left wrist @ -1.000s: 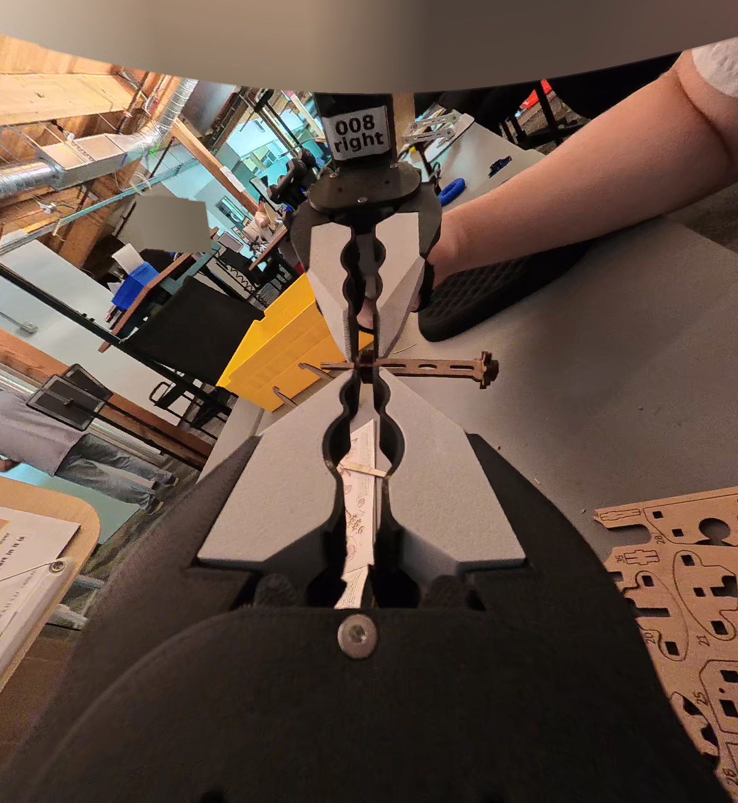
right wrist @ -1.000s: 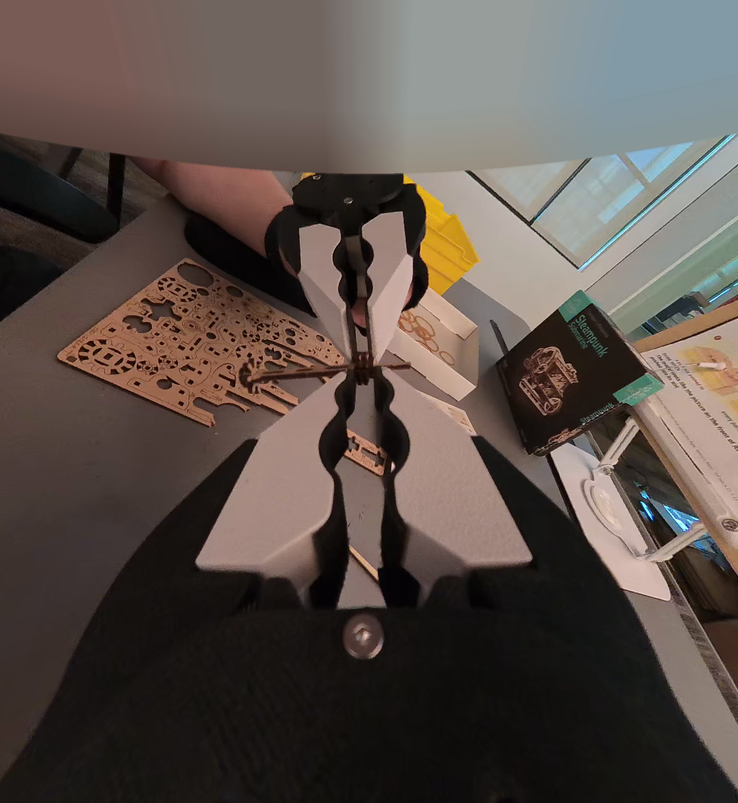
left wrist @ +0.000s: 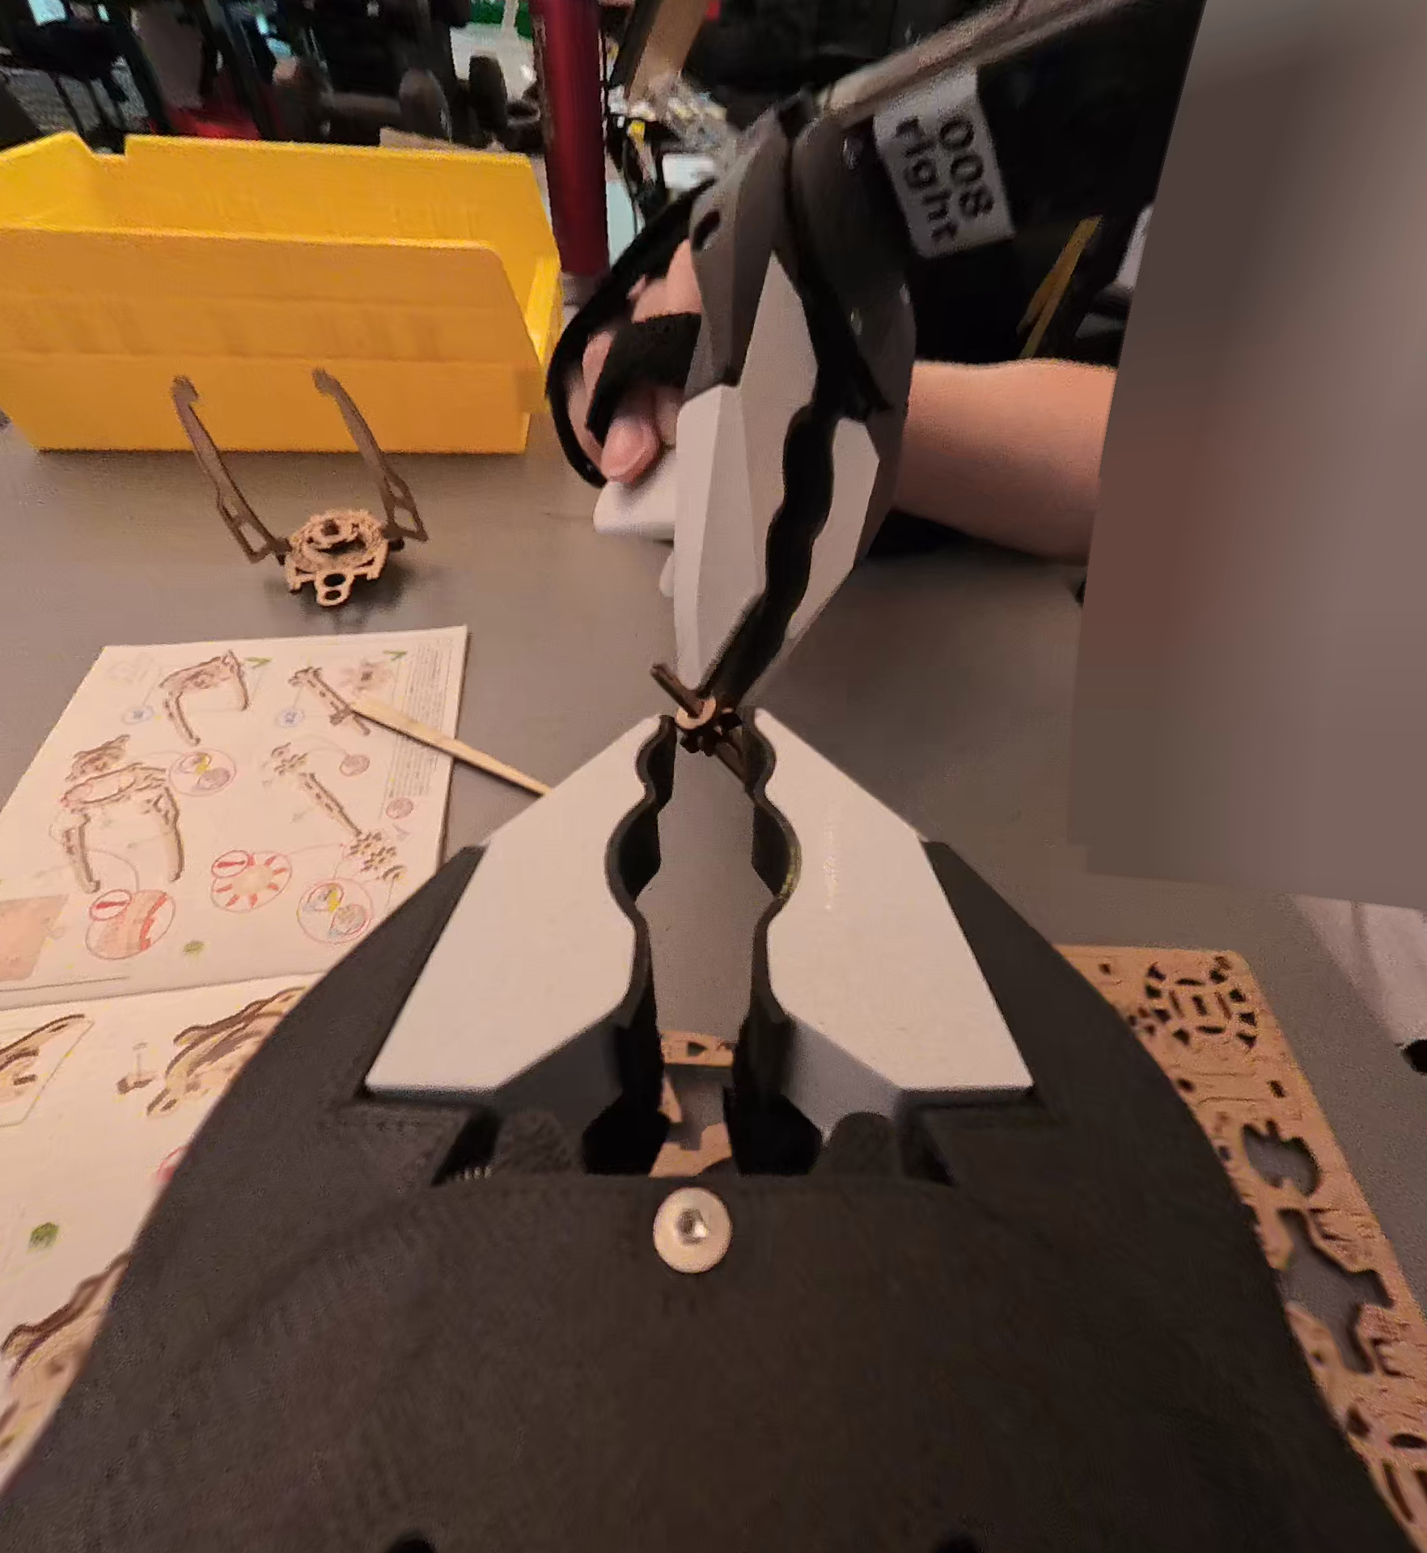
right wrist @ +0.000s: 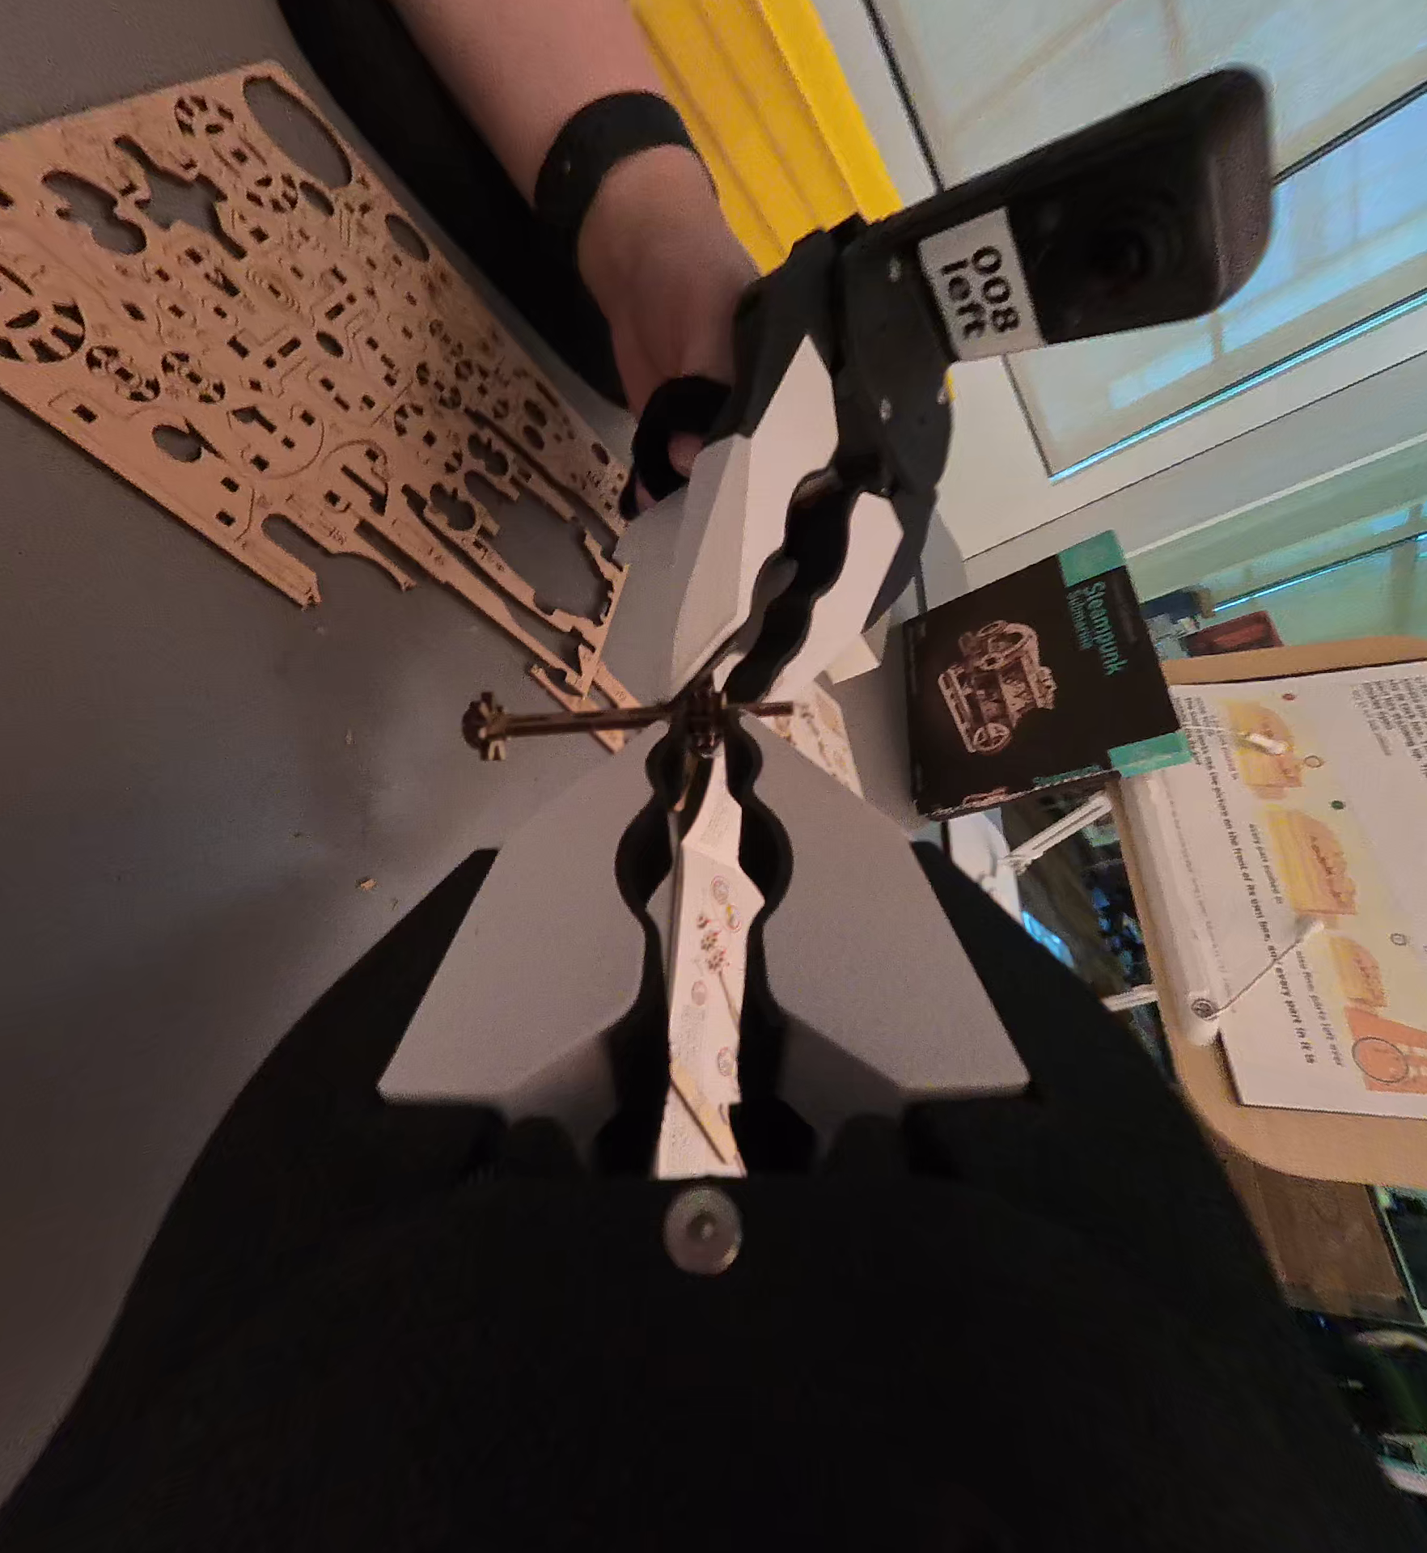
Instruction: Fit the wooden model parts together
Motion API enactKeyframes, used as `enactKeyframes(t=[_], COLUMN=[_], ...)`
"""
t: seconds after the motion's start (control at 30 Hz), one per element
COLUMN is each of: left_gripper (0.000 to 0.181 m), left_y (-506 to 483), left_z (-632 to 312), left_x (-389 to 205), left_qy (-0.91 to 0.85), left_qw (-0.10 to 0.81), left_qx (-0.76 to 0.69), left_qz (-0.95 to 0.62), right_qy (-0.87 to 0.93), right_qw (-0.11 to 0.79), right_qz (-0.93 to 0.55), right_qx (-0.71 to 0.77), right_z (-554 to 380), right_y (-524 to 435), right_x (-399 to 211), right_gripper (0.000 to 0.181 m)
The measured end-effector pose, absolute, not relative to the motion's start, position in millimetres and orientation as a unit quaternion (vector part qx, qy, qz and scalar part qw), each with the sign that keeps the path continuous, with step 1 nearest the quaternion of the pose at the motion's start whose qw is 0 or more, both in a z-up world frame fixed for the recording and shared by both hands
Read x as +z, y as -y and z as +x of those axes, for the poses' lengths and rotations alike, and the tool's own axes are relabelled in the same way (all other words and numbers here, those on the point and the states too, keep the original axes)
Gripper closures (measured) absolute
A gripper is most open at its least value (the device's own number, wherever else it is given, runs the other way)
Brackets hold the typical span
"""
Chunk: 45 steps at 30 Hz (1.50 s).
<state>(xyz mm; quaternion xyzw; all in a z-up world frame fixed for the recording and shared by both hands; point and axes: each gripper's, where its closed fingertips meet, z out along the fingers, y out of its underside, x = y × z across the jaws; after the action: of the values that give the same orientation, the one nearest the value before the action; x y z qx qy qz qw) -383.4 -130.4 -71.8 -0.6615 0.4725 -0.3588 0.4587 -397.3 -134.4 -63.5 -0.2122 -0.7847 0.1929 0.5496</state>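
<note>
Yellow bin (left wrist: 273,277), contents hidden, both tools gripping

Grey table (left wrist: 903,756) seen from both wrist views. Lying directly on it: a yellow bin (left wrist: 248,294) at the far edge; a partly built wooden assembly (left wrist: 332,546) with two upright arms, just before the bin; printed instruction sheets (left wrist: 214,807) with a thin wooden stick (left wrist: 458,744) resting across one corner; a laser-cut plywood sheet (right wrist: 214,336); and a dark product box (right wrist: 1038,681).
</note>
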Motion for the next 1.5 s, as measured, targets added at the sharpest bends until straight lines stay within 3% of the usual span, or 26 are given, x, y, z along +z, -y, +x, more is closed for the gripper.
enactKeyframes(t=[0.13,0.3,0.4,0.57,0.63,1.5], left_gripper=[0.168,0.168,0.168,0.168,0.168,0.166], left_y=[118,114,111,104,102,97], left_z=[-390,-388,-389,-395,-397,-401], left_x=[-78,-87,-85,-93,-94,-104], left_qy=[-0.502,-0.526,-0.520,-0.511,-0.507,-0.518], left_qw=[0.502,0.512,0.530,0.523,0.520,0.513], left_qx=[-0.257,-0.190,-0.168,-0.145,-0.144,-0.106], left_qz=[-0.656,-0.652,-0.648,-0.667,-0.672,-0.677], right_qy=[0.778,0.687,0.648,0.640,0.628,0.560], right_qw=[0.526,0.437,0.384,0.335,0.343,0.392], right_qz=[-0.275,-0.413,-0.481,-0.524,-0.537,-0.569], right_qx=[0.207,0.409,0.448,0.451,0.447,0.457], right_z=[-397,-392,-399,-412,-416,-418], right_y=[122,116,107,110,107,100], right_x=[-68,-45,-54,-77,-80,-78], right_gripper=[0.167,0.165,0.160,0.171,0.180,0.181])
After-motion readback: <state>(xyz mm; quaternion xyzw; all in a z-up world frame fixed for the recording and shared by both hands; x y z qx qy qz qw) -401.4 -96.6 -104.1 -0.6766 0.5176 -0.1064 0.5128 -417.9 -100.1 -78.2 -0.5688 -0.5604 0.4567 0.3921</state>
